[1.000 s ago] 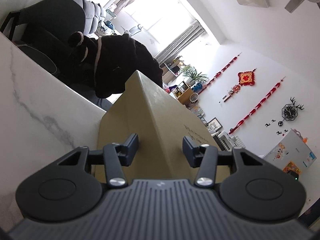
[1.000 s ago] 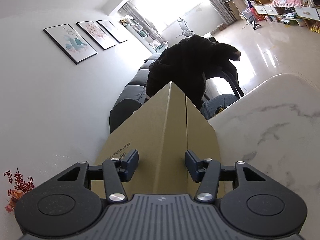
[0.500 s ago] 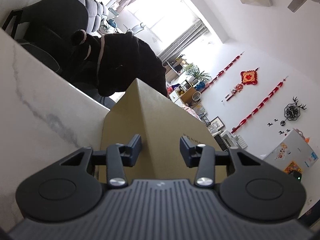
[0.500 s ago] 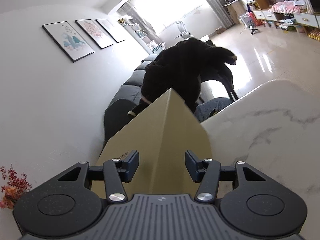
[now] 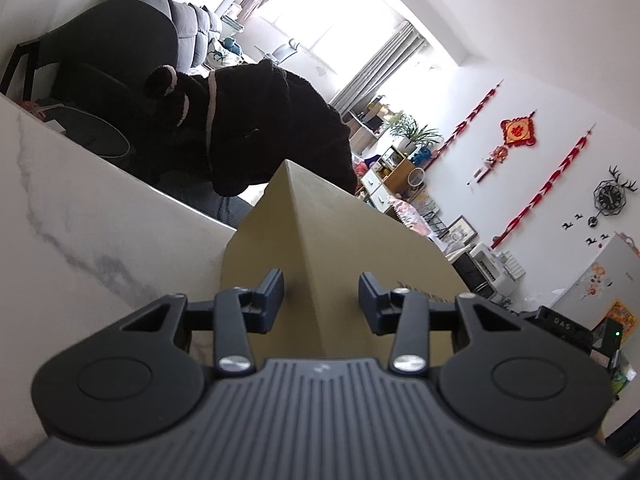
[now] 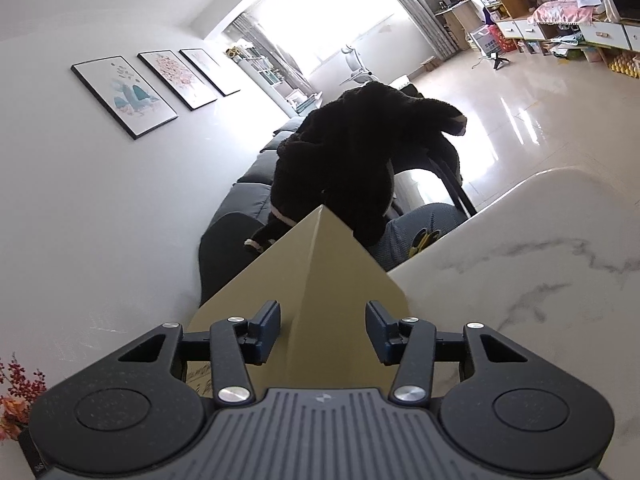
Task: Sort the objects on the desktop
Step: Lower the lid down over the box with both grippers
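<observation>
**Cardboard box corners sit between both pairs of jaws**

The cardboard box [image 5: 340, 248] stands on the white marbled tabletop [image 5: 80, 208], directly ahead of both tools and very close. In each wrist view one vertical corner edge of the box runs up the middle of the frame, splitting the gap between the fingers. Judging by the mirrored views, the two hands are at opposite corners, neither clearly nearer.

The left hand-held gripper [image 5: 321, 294] is partly open, its jaws closing around that corner; the pads look just clear of the cardboard faces, though contact is hard to rule out. The right hand-held gripper [image 6: 323, 326] [image 6: 320, 280] is likewise partly open and closing on its own corner, with a visible gap at each pad.
</observation>
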Demonstrator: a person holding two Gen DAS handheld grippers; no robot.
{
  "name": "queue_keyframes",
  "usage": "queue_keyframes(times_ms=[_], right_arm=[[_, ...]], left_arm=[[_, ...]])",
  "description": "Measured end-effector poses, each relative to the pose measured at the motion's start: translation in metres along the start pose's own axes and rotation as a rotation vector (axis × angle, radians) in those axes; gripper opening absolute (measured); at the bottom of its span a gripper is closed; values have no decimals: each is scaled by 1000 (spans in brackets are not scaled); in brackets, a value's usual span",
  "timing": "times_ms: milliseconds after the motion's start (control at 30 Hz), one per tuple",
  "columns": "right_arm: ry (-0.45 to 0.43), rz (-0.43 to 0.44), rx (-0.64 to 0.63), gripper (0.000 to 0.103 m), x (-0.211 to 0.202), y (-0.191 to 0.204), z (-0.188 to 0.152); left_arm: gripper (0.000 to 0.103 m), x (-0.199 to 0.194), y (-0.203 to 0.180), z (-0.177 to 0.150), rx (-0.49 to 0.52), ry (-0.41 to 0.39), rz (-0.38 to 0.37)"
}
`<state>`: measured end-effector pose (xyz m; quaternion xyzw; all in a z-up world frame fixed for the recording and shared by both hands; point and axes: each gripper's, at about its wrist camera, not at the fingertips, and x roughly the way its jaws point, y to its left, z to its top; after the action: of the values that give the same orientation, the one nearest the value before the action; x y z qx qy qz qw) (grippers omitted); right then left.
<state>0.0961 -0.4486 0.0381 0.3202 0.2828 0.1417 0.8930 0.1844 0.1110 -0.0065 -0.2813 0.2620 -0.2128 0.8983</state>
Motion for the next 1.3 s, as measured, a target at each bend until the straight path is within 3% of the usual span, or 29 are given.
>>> queue_keyframes(times_ms=[233,633,867,1000,1300], right_arm=[[12,-23,15,48,20,-9,9],[17,-17,36,50,35,-15,11],[-10,9,-72,49,0,12,-1],[-26,11,-171,49,-21,34,-15],[-7,17,-362,49,-55,71,-61]], left_arm=[[40,15,-2,8,27,11,33],[39,10,0,3,12,11,20],[39,-15,-20,-1,70,-22,9],[39,-32,-31,-6,91,-32,-42],[39,-48,-54,-37,194,-3,-66]])
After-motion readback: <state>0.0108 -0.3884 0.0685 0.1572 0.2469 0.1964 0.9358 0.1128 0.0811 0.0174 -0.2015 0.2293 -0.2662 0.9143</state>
